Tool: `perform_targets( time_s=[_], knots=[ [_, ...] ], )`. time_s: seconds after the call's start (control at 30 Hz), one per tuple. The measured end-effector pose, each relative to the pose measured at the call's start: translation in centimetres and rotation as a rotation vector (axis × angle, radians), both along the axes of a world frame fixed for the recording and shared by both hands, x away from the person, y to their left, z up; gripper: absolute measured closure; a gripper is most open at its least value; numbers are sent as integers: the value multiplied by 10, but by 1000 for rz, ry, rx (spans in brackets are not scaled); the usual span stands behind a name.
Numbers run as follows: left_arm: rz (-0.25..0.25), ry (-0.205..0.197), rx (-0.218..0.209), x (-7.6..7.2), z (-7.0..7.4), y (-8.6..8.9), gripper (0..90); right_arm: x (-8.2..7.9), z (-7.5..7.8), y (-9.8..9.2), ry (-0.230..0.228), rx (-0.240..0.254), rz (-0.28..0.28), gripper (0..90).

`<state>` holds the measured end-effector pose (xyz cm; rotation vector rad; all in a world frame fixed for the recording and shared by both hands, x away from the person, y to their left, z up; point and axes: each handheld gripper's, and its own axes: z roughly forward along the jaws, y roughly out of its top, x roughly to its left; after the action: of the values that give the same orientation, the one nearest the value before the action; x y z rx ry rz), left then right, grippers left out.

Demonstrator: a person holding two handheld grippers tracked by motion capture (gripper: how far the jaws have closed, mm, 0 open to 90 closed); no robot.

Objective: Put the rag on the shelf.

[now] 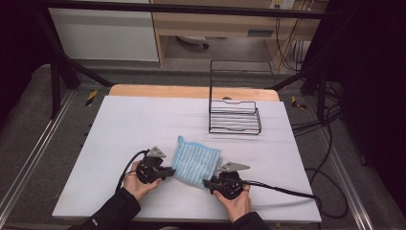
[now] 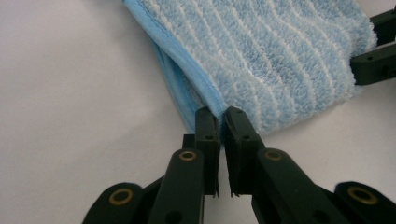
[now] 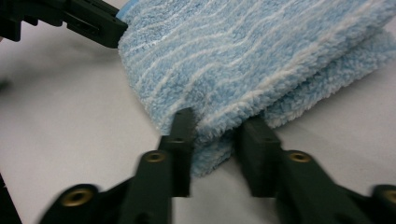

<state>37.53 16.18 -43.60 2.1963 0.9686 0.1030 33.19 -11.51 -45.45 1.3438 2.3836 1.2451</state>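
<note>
A light blue towel (image 1: pixel 196 163) with thin white stripes lies folded on the white table top, near the front middle. My left gripper (image 1: pixel 170 171) is at its left side, shut on the towel's hemmed edge (image 2: pixel 210 93), which is pinched between the fingertips (image 2: pixel 207 122). My right gripper (image 1: pixel 207 182) is at the towel's front right corner. Its jaws stand apart, one on each side of the thick folded corner (image 3: pixel 219 140), without squeezing it, and they look blurred. The left gripper's black finger (image 3: pixel 88 21) touches the towel's far side in the right gripper view.
A black wire rack (image 1: pixel 234 117) with a tall back frame stands on the white table (image 1: pixel 134 124) behind and to the right of the towel. Cables trail off the right edge. The person's hands hold both grippers at the front edge.
</note>
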Motion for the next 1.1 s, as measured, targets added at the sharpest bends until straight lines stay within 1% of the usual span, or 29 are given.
perform_targets(
  time_s=[0.03,0.07,0.1,0.13,0.2,0.23,0.27,0.3,0.33,0.37,0.4,0.43,0.47,0.5,0.53,0.6,0.63,0.67,0.7,0.73,0.77,0.8,0.83,0.9,0.93,0.97,1.0,1.03,1.1],
  knots=[
    [-1,1,-5,-1,1,0,844,1,2,-1,7,5,7,803],
    [-6,8,-17,-3,1,0,844,4,8,-9,20,16,14,841],
    [-14,17,-34,-5,2,-1,842,6,11,-15,33,21,10,848],
    [-26,22,-52,-9,3,-3,837,8,16,-22,32,30,11,851],
    [-66,27,-78,-17,4,-10,811,11,26,-38,60,31,20,851],
    [-85,25,-85,-20,5,-15,776,12,31,-46,58,16,19,851],
    [-98,13,-78,-23,7,-19,734,14,34,-53,46,-13,15,851],
    [-103,1,-74,-25,9,-22,734,14,34,-53,46,-13,15,851],
    [-108,-18,-71,-24,12,-25,645,17,39,-66,64,-60,19,850],
    [-98,-38,-71,-22,16,-25,645,17,39,-66,64,-60,19,850],
    [-83,-60,-75,-18,20,-25,567,20,38,-76,87,-104,48,844],
    [-70,-77,-75,-14,24,-25,531,21,36,-80,89,-118,49,840],
    [-45,-94,-84,-5,29,-26,494,23,34,-85,91,-133,56,835],
    [-27,-120,-88,3,32,-27,494,23,34,-85,91,-133,56,835],
    [-15,-148,-82,12,33,-31,422,24,29,-90,86,-135,39,803],
    [-5,-156,-55,30,34,-40,400,25,26,-93,85,-134,33,788],
    [1,-161,-35,38,32,-45,374,22,24,-95,62,-107,2,699],
    [-2,-162,-22,45,30,-50,374,22,24,-95,62,-107,2,699],
    [-10,-155,-21,51,27,-56,373,17,26,-99,19,-82,-43,602],
    [-25,-143,-15,56,24,-61,373,14,28,-101,3,-63,-69,597],
    [-42,-136,2,60,20,-66,373,14,28,-101,3,-63,-69,597],
    [-54,-130,23,64,16,-70,389,8,28,-103,-6,-11,-106,545],
    [-57,-114,27,68,12,-73,389,8,28,-103,-6,-11,-106,545],
    [-78,-75,0,72,5,-76,444,3,23,-100,2,-10,-116,540],
    [-85,-68,6,73,2,-77,464,2,19,-98,13,-27,-119,552],
    [-107,-67,12,72,0,-78,485,2,17,-96,23,-39,-120,563],
    [-123,-66,17,71,-1,-79,539,2,13,-93,24,-46,-120,605],
    [-135,-69,25,71,-2,-80,539,2,13,-93,24,-46,-120,605],
    [-157,-67,25,70,-3,-82,589,4,9,-90,46,-57,-110,639]
  ],
)
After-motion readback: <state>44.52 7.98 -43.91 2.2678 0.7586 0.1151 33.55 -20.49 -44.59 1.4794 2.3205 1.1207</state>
